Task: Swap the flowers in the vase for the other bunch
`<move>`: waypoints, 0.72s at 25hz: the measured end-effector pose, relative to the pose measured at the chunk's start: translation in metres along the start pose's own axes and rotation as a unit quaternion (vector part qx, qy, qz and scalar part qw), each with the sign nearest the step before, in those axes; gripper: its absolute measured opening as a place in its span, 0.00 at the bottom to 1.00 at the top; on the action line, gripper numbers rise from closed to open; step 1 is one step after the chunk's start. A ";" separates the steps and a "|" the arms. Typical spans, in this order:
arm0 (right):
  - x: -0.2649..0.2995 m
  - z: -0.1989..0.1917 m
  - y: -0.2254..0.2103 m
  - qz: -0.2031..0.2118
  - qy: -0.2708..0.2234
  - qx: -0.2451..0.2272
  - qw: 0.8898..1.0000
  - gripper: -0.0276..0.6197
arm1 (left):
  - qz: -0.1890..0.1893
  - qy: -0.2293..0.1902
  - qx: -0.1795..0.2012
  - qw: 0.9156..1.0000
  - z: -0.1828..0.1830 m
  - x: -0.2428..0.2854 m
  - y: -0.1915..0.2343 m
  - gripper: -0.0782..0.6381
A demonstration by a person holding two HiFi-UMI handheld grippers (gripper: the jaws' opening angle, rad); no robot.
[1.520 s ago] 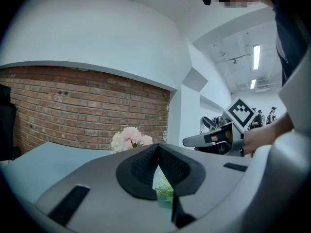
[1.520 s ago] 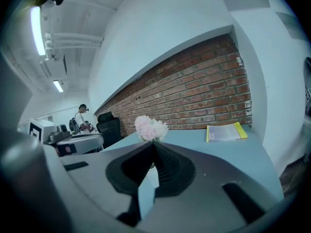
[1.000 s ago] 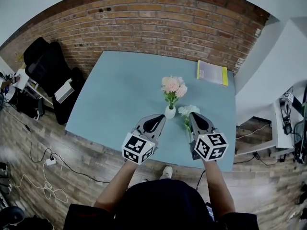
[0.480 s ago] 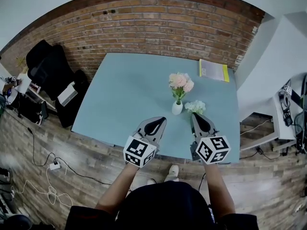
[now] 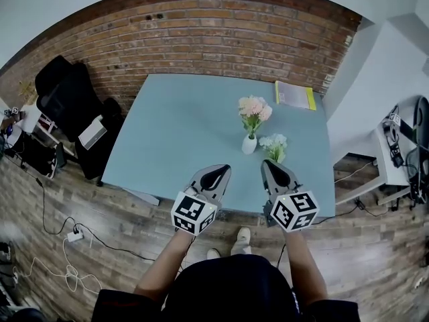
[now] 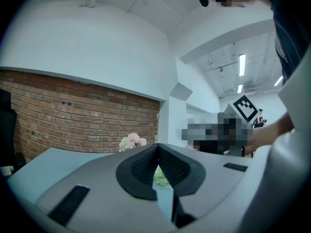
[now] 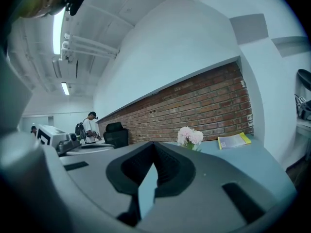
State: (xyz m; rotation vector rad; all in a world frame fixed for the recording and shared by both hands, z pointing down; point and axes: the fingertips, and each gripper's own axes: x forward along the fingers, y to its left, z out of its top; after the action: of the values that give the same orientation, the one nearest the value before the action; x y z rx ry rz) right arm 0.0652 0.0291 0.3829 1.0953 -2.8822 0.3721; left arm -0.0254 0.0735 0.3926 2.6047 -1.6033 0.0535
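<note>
Evidently neither tool carries anything: the left gripper (image 5: 217, 172) and right gripper (image 5: 271, 167) hover with jaws pressed together, probably readying to reach in. Ahead of them stands one vase (image 5: 249, 144) holding one pink bunch (image 5: 255, 107). One white bunch (image 5: 273, 141) lies just beyond the right jaws.

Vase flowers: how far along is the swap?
Nothing looks done: the pink flowers stand in the vase, the white bunch sits beside it. The left tool and right tool are shut and empty, short of both. The whole swap remains.
</note>
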 end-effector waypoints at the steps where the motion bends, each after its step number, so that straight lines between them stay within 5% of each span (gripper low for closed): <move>1: -0.002 -0.001 0.005 -0.001 0.001 -0.003 1.000 0.06 | -0.002 -0.001 0.001 1.000 0.000 -0.004 -0.001 0.12; 18: -0.036 -0.019 0.071 -0.014 0.017 -0.034 0.999 0.06 | -0.004 -0.010 -0.011 1.000 0.002 -0.071 -0.011 0.12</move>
State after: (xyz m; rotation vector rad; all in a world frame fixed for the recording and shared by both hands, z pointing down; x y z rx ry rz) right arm 0.0440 0.1084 0.3824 1.1054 -2.8245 0.2863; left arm -0.0476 0.1415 0.3850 2.6029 -1.5911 0.0085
